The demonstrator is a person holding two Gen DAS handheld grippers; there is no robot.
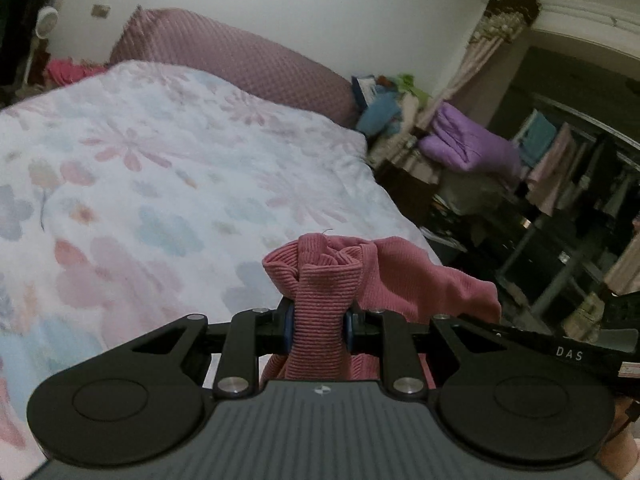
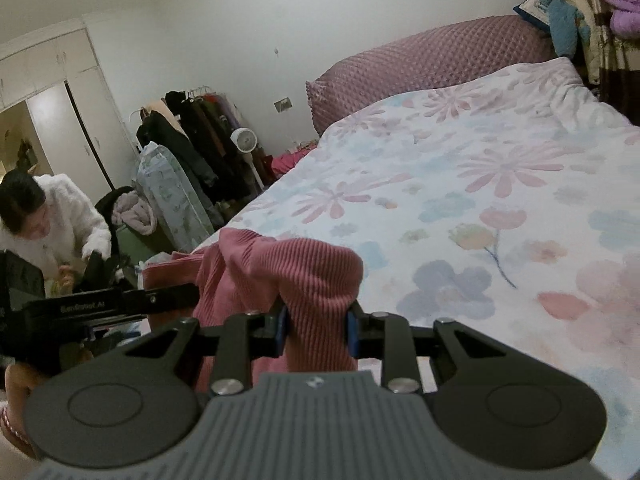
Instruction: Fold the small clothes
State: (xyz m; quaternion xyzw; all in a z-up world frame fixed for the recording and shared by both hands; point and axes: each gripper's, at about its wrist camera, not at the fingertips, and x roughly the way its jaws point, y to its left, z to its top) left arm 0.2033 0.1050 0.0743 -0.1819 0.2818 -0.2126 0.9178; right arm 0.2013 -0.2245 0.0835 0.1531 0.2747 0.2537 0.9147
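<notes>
A pink ribbed garment is bunched between the blue pads of my left gripper, which is shut on it, held up above the floral bedspread. The cloth stretches right toward the other gripper's black body. In the right wrist view my right gripper is shut on another bunch of the same pink garment, also lifted over the floral bedspread. The fabric runs left toward the left gripper's black body. How the garment hangs below is hidden.
A mauve quilted headboard cushion lies at the head of the bed. A purple folded blanket and clutter stand to the right. A person in a white fleece, a clothes rack and a fan are left of the bed.
</notes>
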